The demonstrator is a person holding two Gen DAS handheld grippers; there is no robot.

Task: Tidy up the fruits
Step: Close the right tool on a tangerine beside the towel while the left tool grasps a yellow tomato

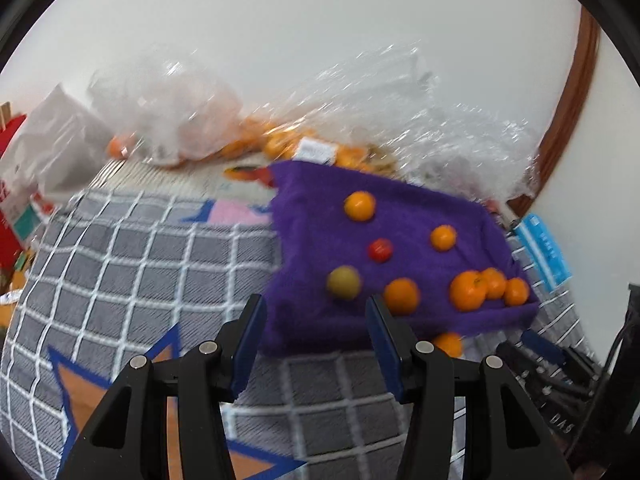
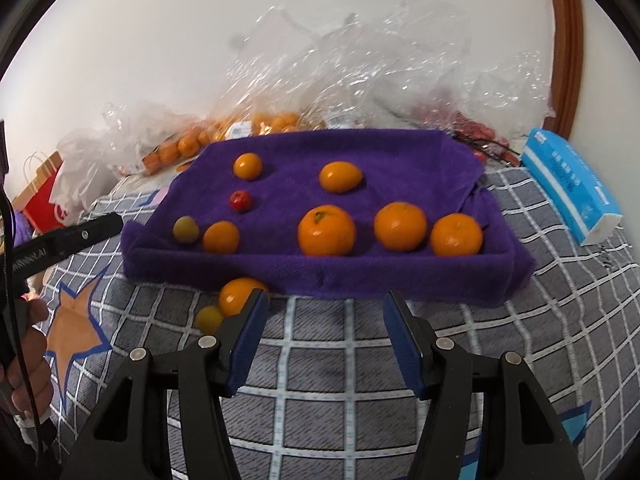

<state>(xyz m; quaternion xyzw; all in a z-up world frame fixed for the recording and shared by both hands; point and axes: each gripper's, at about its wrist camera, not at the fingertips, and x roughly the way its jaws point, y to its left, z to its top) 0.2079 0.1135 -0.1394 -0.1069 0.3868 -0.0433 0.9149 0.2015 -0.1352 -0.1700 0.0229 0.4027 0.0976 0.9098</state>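
A purple towel (image 2: 280,152) (image 1: 320,232) lies on the checked bedspread with several fruits on it. Three large oranges (image 2: 327,230) stand in a row at its front right. Smaller oranges (image 2: 248,166), a red fruit (image 2: 241,201) and a greenish fruit (image 2: 186,229) sit at the left. One orange (image 2: 236,294) and a small yellow-green fruit (image 2: 209,318) lie off the towel at its front edge, beside my right gripper's left finger. My right gripper (image 2: 324,312) is open and empty. My left gripper (image 1: 316,316) is open and empty at the towel's near-left corner.
Clear plastic bags (image 2: 340,60) with more oranges (image 2: 188,146) and red fruit (image 2: 476,128) are heaped against the wall behind the towel. A blue tissue pack (image 2: 568,188) lies at the right. A red paper bag (image 2: 44,200) stands at the left.
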